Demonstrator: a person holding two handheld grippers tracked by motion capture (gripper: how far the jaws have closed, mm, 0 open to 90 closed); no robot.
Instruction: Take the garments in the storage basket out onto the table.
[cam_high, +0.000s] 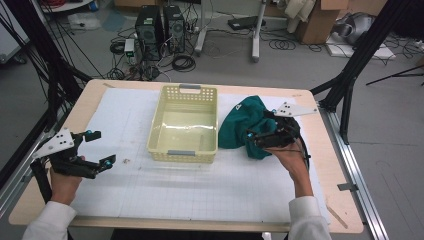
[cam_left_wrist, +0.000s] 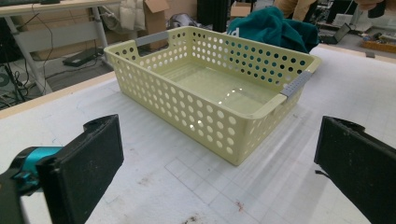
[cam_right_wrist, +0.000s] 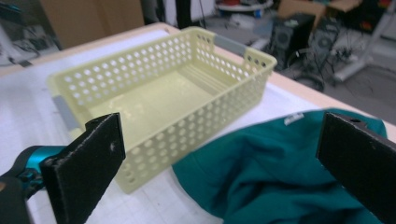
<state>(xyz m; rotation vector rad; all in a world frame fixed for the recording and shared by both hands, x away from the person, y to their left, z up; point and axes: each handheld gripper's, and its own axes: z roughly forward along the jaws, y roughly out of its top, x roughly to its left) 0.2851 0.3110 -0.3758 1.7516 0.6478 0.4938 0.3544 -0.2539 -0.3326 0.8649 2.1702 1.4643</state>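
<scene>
I'm reaching for the green garment (cam_high: 248, 126) w/ my right hand-held gripper (cam_high: 260, 136), jaws spread wide & nothing between them yet. The garment's lying bunched on the worktop (cam_high: 165, 187), just beside the right wall of the yellow basket (cam_high: 183, 150), which looks empty inside. In the right gripper view the cloth (cam_right_wrist: 280, 177) is sitting low between my two pads, so I'm hovering right over it. My left hand-held gripper (cam_high: 95, 148) is also released, waiting near the worktop's left edge, well apart from the basket. Looks like the pick-up step is just starting, prob. to put the cloth in the basket. Next I'm needing to dip lower, pinch a thick fold, then lift clear of the basket rim & carry it over
</scene>
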